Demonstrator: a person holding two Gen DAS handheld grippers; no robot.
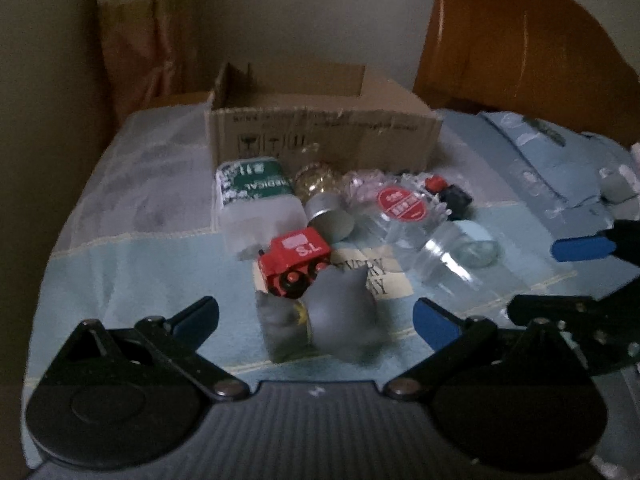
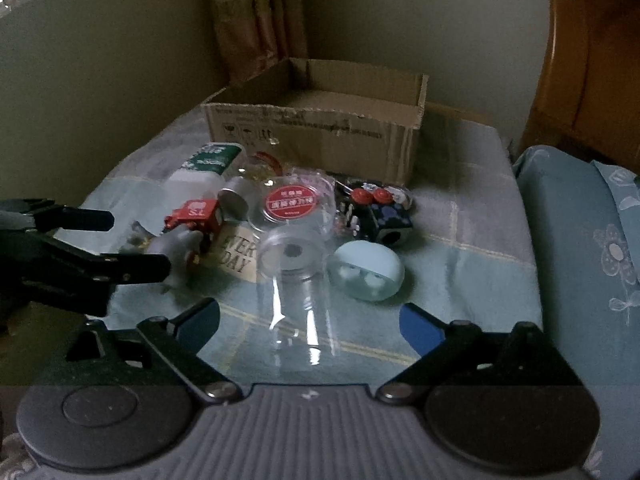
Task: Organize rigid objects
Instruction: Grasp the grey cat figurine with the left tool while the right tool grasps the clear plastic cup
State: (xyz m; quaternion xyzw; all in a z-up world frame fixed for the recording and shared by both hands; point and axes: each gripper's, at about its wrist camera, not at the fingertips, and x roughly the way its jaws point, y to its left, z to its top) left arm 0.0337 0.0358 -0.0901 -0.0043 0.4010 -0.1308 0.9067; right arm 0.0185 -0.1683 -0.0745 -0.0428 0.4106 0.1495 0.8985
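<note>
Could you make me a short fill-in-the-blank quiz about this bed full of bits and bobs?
1. The cardboard box behind the pile has its top ____.
2. The toy truck is coloured ____.
3. The clear jar in front of the right tongs lies on its ____.
4. Both tongs, including the left tongs, hold ____.

Missing words: open; red; side; nothing
</note>
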